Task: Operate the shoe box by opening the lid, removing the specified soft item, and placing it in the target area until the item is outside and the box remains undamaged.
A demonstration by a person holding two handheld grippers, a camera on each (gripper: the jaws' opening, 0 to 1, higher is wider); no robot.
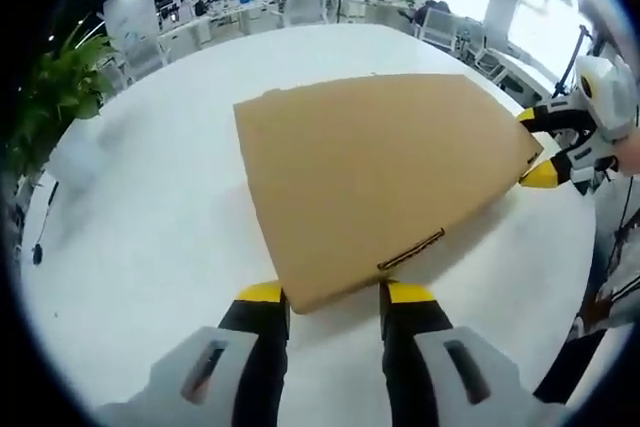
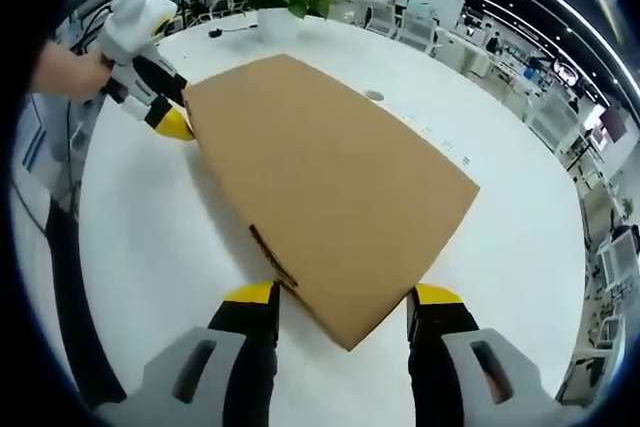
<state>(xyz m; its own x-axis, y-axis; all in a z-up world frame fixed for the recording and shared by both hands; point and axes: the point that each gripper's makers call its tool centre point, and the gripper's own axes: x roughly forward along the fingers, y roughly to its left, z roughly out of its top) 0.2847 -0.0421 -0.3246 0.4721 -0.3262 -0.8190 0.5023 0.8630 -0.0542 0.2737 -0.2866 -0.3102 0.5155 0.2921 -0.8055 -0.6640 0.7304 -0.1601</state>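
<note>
A closed flat brown cardboard shoe box (image 1: 380,172) lies on the round white counter (image 1: 150,237); left gripper (image 1: 334,299) and right gripper (image 2: 345,302) straddle opposite corners, jaws apart.

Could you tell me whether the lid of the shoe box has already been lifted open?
No, the shoe box lies flat and closed on the white table, with no interior showing.

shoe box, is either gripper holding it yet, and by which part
Each gripper straddles a corner of the closed flat brown cardboard shoe box: left gripper, right gripper. Jaws stand wide; a firm grip cannot be told.
</note>
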